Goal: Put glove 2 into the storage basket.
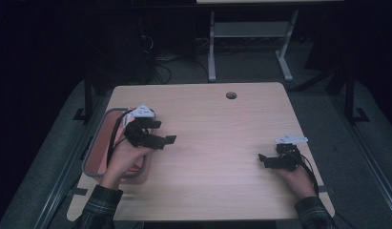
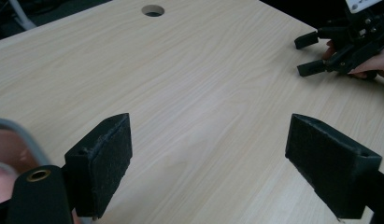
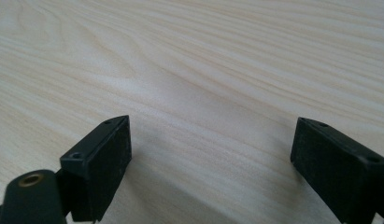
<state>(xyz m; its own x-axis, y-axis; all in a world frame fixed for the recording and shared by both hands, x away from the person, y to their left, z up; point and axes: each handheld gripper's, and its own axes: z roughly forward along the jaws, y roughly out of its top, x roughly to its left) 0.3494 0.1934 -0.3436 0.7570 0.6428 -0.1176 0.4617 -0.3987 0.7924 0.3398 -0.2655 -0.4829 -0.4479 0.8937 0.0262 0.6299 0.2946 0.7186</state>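
Note:
My left gripper [image 1: 165,132] hovers over the left part of the light wooden table [image 1: 217,143], beside a tray. Its jaws stand wide open with nothing between them, as the left gripper view [image 2: 208,163] confirms. My right gripper [image 1: 263,161] is low over the table near the right front edge, pointing left. It is open and empty too, with bare wood between its pads [image 3: 210,163]. The left gripper view also catches the right gripper [image 2: 311,53] far off, with its jaws apart.
A grey-rimmed tray [image 1: 88,157] with a reddish inside sits at the table's left edge; its rim [image 2: 21,133] lies under my left hand. A round cable hole [image 1: 231,95] is at the table's far middle. Another desk's legs [image 1: 211,47] stand beyond on the dark floor.

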